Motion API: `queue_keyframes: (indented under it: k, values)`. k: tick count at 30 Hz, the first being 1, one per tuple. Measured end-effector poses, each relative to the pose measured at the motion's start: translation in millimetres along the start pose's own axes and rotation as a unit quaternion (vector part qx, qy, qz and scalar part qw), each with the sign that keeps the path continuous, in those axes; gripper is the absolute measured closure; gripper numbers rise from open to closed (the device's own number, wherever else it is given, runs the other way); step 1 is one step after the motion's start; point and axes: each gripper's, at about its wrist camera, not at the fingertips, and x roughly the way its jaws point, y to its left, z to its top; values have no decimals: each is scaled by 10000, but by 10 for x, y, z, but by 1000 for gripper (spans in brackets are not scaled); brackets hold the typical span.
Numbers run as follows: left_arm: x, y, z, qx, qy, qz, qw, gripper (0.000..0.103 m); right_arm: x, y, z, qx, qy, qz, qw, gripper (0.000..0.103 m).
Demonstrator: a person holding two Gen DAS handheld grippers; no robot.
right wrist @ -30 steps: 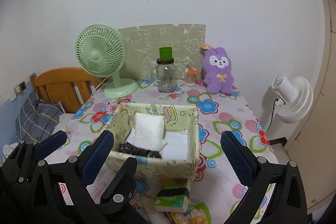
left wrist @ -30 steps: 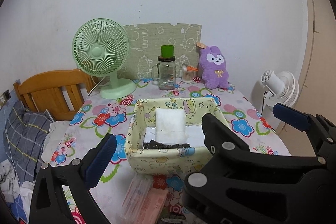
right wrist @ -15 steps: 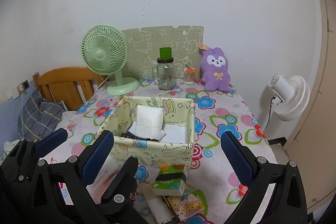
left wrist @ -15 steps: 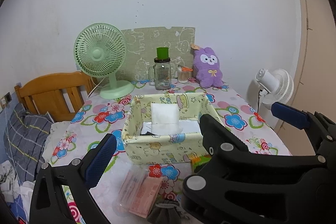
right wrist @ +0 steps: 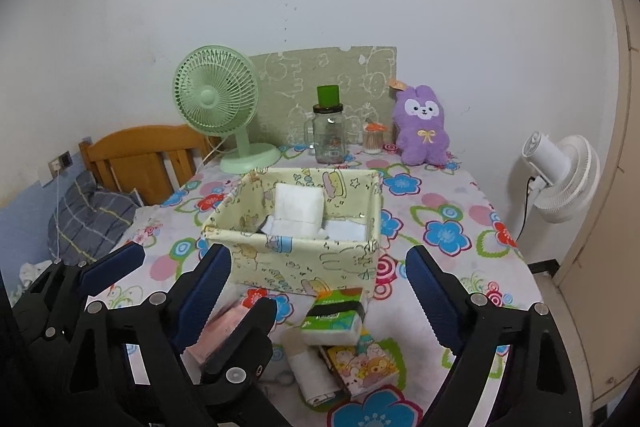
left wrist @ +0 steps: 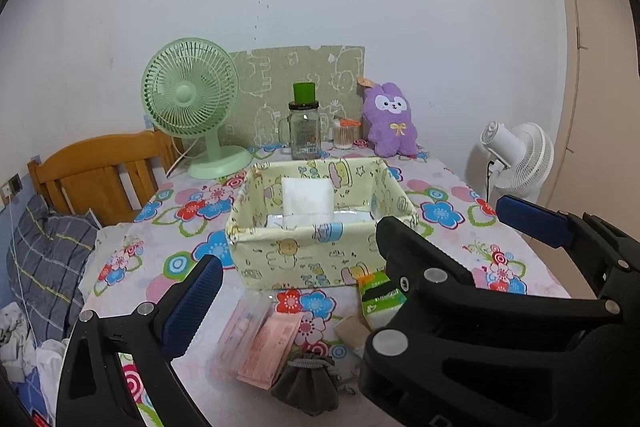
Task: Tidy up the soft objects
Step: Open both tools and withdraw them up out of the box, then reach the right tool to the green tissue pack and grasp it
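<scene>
A yellow fabric box (left wrist: 320,251) (right wrist: 296,259) sits mid-table with white folded pads (left wrist: 307,201) (right wrist: 298,205) inside. In front of it lie pink packets (left wrist: 264,343) (right wrist: 218,331), a grey drawstring pouch (left wrist: 306,383), a green tissue pack (left wrist: 378,297) (right wrist: 334,317), a cartoon-print pack (right wrist: 360,367) and a white roll (right wrist: 312,371). A purple plush bunny (left wrist: 390,123) (right wrist: 422,127) stands at the back. My left gripper (left wrist: 360,267) is open and empty above the near items. My right gripper (right wrist: 320,291) is open and empty, just right of it.
A green desk fan (left wrist: 192,107), a glass jar with green lid (left wrist: 304,131) and a cotton-swab jar (left wrist: 344,135) stand at the back of the flowered table (left wrist: 460,223). A wooden chair (left wrist: 100,175) with plaid cloth is left, a white floor fan (left wrist: 516,159) right.
Both grippers have pulled back from the box and stayed open. The box now sits farther off, and the loose items in front of it have come into view.
</scene>
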Motion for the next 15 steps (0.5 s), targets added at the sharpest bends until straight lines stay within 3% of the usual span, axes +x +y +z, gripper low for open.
queue_keyframes:
  k: [4,15]
  values:
    - [54,14,-89,-33,66,24,10000,1,43,14,-89,-15,70,-76,9999,17]
    - [174,49,-357,-85,160,102,9998,5,178,32,-374,-7,182,-39,9998,18]
